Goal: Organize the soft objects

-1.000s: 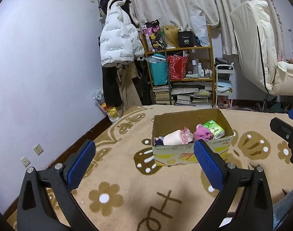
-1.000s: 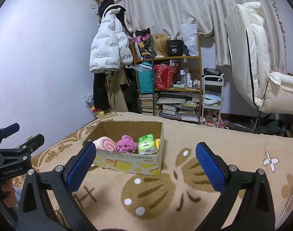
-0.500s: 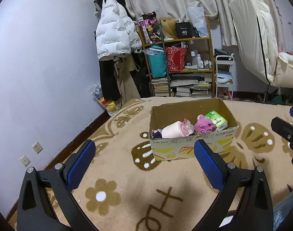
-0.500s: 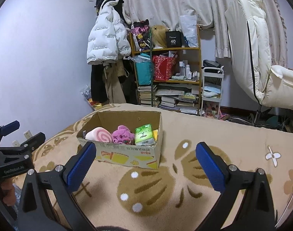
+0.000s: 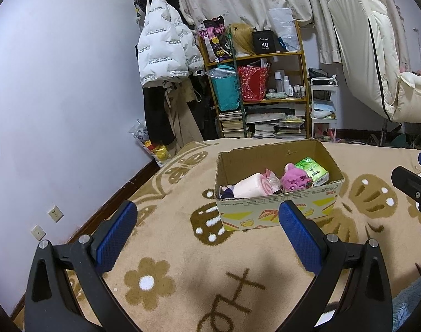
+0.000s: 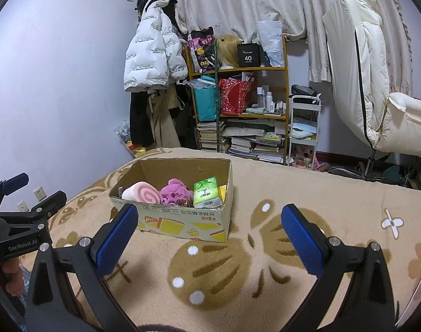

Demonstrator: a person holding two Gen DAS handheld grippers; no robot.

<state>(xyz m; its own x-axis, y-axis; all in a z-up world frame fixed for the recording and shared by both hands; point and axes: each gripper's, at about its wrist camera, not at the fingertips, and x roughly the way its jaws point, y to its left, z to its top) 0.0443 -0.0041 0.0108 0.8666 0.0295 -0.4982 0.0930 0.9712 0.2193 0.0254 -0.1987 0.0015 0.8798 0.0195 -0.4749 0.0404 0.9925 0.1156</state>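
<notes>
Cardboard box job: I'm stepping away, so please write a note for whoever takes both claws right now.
Left claw: open, holding nothing, above the blanket.
Right claw: open, holding nothing.
Cardboard box sits on the blanket ahead of both.
Done: pink roll, purple plush toy and green tissue pack lie in the box.
Left: no loose soft things in view; look around before finishing.

Even, cool indoor light, no glare. Both views are sharp at centre. Fisheye bending and black vignetting mark the corners.
</notes>
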